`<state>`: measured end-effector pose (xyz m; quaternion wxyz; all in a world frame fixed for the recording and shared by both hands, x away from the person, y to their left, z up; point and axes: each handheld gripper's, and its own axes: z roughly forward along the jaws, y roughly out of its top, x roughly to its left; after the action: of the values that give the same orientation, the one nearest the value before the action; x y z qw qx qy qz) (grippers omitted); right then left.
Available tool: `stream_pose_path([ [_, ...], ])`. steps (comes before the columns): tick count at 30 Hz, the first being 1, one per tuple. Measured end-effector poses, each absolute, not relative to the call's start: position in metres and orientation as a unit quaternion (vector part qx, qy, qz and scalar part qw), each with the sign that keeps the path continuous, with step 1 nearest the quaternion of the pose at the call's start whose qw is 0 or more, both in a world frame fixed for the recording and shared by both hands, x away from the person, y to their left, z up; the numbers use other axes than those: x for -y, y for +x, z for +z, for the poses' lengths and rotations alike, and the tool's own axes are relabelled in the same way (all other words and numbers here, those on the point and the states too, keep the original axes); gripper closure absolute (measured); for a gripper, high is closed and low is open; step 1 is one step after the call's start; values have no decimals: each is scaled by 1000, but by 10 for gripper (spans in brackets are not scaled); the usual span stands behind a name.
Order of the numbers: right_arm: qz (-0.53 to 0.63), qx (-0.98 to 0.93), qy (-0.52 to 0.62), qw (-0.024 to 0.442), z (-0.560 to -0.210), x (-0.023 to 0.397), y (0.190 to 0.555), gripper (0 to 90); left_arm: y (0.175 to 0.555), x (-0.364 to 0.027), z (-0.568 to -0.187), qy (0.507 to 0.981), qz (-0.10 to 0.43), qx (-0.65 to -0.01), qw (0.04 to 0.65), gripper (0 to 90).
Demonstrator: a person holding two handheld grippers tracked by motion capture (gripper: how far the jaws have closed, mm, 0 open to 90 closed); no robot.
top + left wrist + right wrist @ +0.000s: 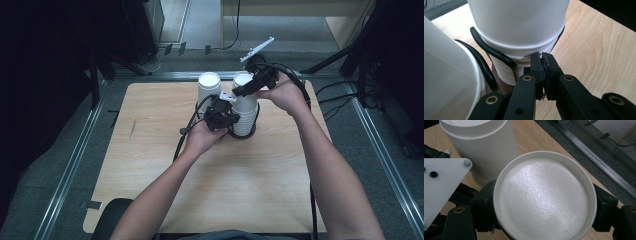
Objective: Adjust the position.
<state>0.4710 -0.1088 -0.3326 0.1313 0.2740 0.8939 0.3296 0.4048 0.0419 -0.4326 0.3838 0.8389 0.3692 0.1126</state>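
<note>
Two stacks of upturned white paper cups stand at the table's far middle: the right stack (245, 112) (519, 25) and the left stack (209, 86) (479, 142). My right gripper (245, 89) (545, 200) comes in from the right, its jaws pressed against both sides of the top cup (243, 79) (544, 197) of the right stack. My left gripper (227, 117) (542, 56) is shut, its tips up against the ribbed rims low on the right stack. Whether a rim is pinched between its pads I cannot tell.
A black wire holder (243, 134) (494, 52) rings the foot of the right stack. The wooden table (150, 150) has bare room at the left and front. Cables trail from both grippers. A metal rail (599, 162) runs behind the table's far edge.
</note>
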Motion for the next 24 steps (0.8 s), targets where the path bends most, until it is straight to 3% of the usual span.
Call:
stream_pose_path([
  [24,323,-892,286,133,-331,107,470,242,404,-40,-432,842,127,-366,376,876],
])
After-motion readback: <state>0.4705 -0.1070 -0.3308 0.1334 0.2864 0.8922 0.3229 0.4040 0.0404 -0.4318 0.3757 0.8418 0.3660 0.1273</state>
